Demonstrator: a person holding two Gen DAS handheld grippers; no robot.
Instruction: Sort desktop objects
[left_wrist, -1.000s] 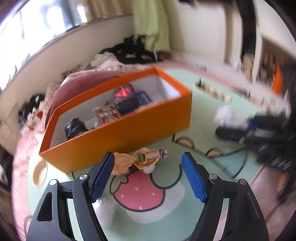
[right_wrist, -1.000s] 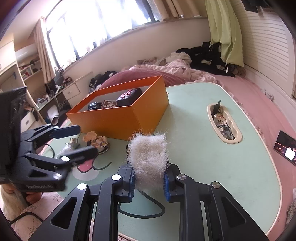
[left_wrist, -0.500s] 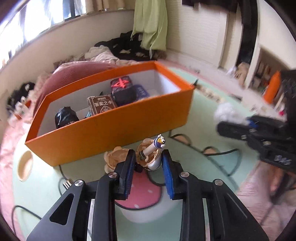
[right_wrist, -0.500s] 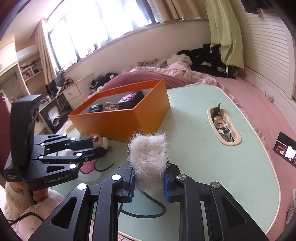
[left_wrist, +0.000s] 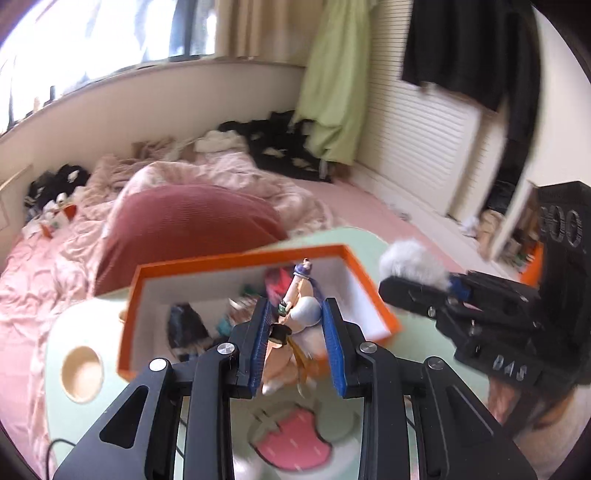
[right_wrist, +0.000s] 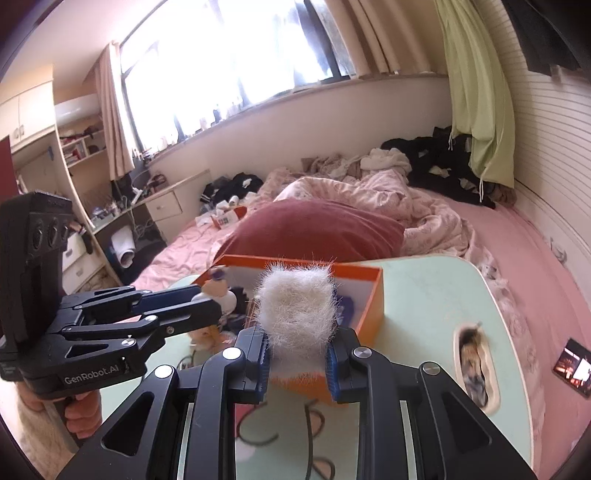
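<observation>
Left wrist view: left gripper (left_wrist: 298, 334) is clamped on a small figurine (left_wrist: 295, 314), blue pads pressing its sides. The jaws have just been closing, and the figurine sits between them. The figurine is off the table, in front of the open orange box (left_wrist: 364, 291); its purple-capped head points up and away. Inside the box: a dark pouch (left_wrist: 184, 325) at left, a red-and-black item (left_wrist: 277, 282) further back, other contents blurred. The box stands on a pale green table (left_wrist: 74, 325) with a strawberry print (left_wrist: 295, 441) below the gripper and a round cup recess (left_wrist: 81, 373) at left. To the right, the right gripper (left_wrist: 417, 282) carries a white fluffy tuft (left_wrist: 410, 260). Behind the table: a dark red pillow (left_wrist: 184, 221) on pink bedding.

Right wrist view: right gripper (right_wrist: 298, 360) has its fingers pressed on the white fluffy tuft (right_wrist: 295, 310), which stands upright between the pads, in front of the orange box (right_wrist: 373, 306). At left, the left gripper (right_wrist: 212, 308) holds the figurine (right_wrist: 219, 291) at the near left corner of the box; a hand (right_wrist: 79, 413) grips its handle. A black cable (right_wrist: 310, 435) runs over the table (right_wrist: 424, 295). An oval recess (right_wrist: 474, 365) at right holds blurred dark items. A phone (right_wrist: 574, 367) lies on the pink sheet beyond the table edge.
</observation>
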